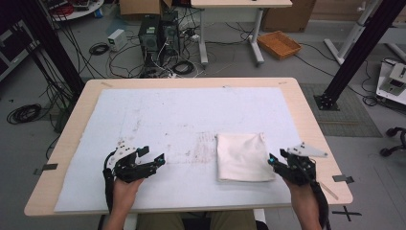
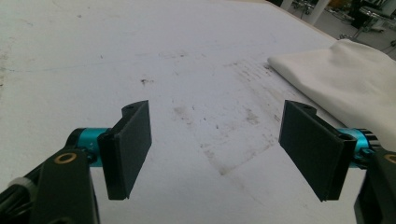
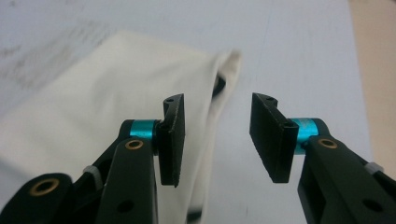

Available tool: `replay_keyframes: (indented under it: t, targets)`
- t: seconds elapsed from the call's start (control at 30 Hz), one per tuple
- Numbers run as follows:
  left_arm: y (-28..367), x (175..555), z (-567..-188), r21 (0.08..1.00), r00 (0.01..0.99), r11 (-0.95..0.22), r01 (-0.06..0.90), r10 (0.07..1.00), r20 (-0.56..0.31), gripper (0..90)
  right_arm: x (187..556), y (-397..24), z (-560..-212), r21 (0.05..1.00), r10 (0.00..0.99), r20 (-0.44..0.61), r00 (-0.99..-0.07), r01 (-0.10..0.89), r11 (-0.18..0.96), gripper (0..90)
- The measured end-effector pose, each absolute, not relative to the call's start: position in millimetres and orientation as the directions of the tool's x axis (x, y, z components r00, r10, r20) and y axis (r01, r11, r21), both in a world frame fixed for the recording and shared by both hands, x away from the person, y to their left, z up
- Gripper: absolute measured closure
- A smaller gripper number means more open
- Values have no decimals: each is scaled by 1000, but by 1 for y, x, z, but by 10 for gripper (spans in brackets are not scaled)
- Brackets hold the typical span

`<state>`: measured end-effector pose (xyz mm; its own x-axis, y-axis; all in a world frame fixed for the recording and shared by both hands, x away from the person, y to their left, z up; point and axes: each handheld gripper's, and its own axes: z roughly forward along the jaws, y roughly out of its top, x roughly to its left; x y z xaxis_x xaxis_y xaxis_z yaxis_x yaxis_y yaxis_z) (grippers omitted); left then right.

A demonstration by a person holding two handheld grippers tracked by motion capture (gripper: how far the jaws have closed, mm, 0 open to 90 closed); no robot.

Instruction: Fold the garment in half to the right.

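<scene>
A folded white cloth (image 1: 242,155) lies flat on the white mat (image 1: 167,110), right of the middle near the front. My right gripper (image 1: 276,156) hovers at the cloth's right edge, tilted down; in the right gripper view its jaws (image 3: 217,135) stand apart over that edge of the cloth (image 3: 93,93) with nothing pressed between them. My left gripper (image 1: 154,154) rests left of the cloth, apart from it. In the left gripper view its jaws (image 2: 215,144) are wide open over the bare, stained mat, and the cloth (image 2: 355,79) lies ahead to the right.
The mat covers most of a wooden table (image 1: 306,110). Beyond the far edge the floor holds computer towers (image 1: 158,33), tangled cables and an orange basket (image 1: 279,44). Black frame posts stand at both sides.
</scene>
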<state>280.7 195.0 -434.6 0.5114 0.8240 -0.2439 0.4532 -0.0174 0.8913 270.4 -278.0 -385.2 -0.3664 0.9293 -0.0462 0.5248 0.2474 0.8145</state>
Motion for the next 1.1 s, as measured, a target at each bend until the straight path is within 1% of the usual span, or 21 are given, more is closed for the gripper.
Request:
replay_keyframes:
  t: [0.07,0.13,0.2,0.27,0.33,0.37,0.4,0.43,0.47,0.5,0.53,0.57,0.63,0.7,0.73,0.77,0.8,0.87,0.9,0.97,1.1]
  targets:
    - [195,281,-435,891,514,-20,454,822,-244,255,290,-268,-383,828,909,-63,-412,487,278,612]
    - [195,281,-435,890,512,-17,455,823,-246,255,316,-256,-389,810,881,-13,-473,512,287,646]
    - [195,282,-435,889,512,-21,457,823,-244,255,334,-244,-400,773,863,-29,-504,537,339,712]
    - [195,282,-435,889,515,-23,457,822,-243,255,347,-241,-416,718,874,-29,-486,598,356,738]
    - [195,282,-435,888,514,-23,459,822,-244,255,353,-243,-429,667,890,-98,-444,635,390,737]
    - [196,281,-435,888,514,-21,459,822,-246,255,354,-248,-435,667,898,-112,-426,638,385,730]
    - [196,281,-435,890,516,-21,455,821,-245,255,352,-255,-437,700,909,-78,-409,627,342,693]
    - [196,281,-435,890,514,-17,455,822,-247,255,352,-259,-438,711,916,-74,-394,623,326,620]
    - [196,281,-435,890,513,-22,456,823,-243,255,349,-262,-437,726,920,-67,-385,614,310,596]
    - [196,282,-435,889,509,-18,458,825,-246,255,347,-264,-436,745,920,-53,-389,598,296,596]
    - [196,282,-435,890,511,-20,456,824,-244,255,338,-269,-429,786,918,-37,-395,555,270,602]
    - [196,282,-435,890,510,-19,456,825,-244,255,333,-271,-425,806,915,-29,-403,532,260,607]
    - [196,282,-435,890,508,-12,455,824,-249,255,318,-275,-415,839,892,-11,-452,481,254,628]
    - [197,281,-434,893,512,-16,449,824,-242,255,303,-276,-412,833,861,-12,-509,471,291,637]
    - [197,281,-434,893,512,-16,449,824,-242,255,303,-276,-412,833,861,-12,-509,471,291,637]
    - [197,281,-434,895,512,-9,447,822,-247,255,297,-275,-414,817,833,12,-553,486,311,637]
    - [197,281,-434,895,512,-6,446,822,-250,254,288,-273,-423,766,813,-39,-580,506,397,637]
    - [197,281,-433,898,517,-2,439,819,-251,253,284,-274,-434,732,807,-75,-586,518,443,609]
    - [198,280,-433,899,521,-2,438,816,-251,243,282,-277,-439,731,803,-85,-590,510,453,589]
    - [198,280,-433,902,527,1,432,812,-253,231,278,-283,-443,755,804,-68,-590,497,429,526]
    - [199,280,-432,908,533,2,419,809,-247,231,271,-293,-442,767,796,-51,-603,487,418,515]
